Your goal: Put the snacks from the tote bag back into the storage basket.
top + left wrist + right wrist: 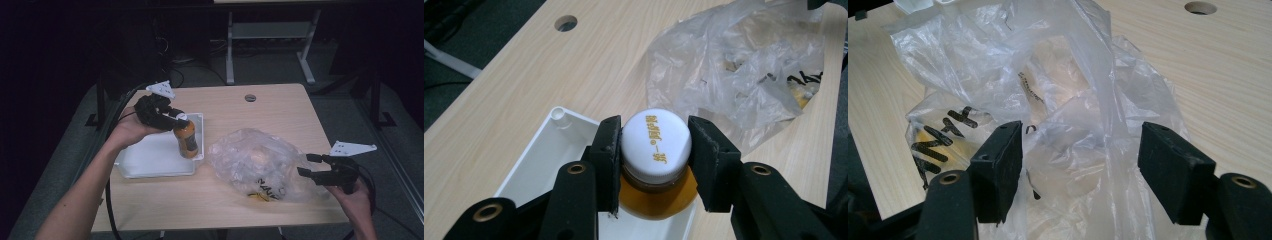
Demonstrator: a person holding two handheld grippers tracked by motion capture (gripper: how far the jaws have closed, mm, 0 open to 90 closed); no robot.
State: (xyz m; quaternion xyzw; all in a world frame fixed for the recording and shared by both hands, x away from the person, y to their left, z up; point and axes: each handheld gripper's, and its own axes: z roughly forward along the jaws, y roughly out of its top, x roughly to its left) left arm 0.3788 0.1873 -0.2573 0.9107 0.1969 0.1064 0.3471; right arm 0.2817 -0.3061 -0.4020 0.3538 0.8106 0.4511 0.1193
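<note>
A bottle [187, 139] of orange liquid with a white cap [655, 141] stands upright at the right end of a white tray [150, 159]. My left gripper [176, 119] is shut on the bottle, its pads [609, 150] pressing both sides of the cap. To the right lies a crumpled clear plastic bag [257, 165] with black lettering. At the bag's right edge my right gripper [306, 165] stands open. In the right gripper view, folds of the bag [1068, 125] lie between its pads [1003, 165] without being pinched.
The light wooden table [280, 107] has a round cable hole [250, 97] near its far edge. Something yellow [260, 196] shows through the bag at its near side. Dark floor and a desk frame [270, 40] lie beyond the table.
</note>
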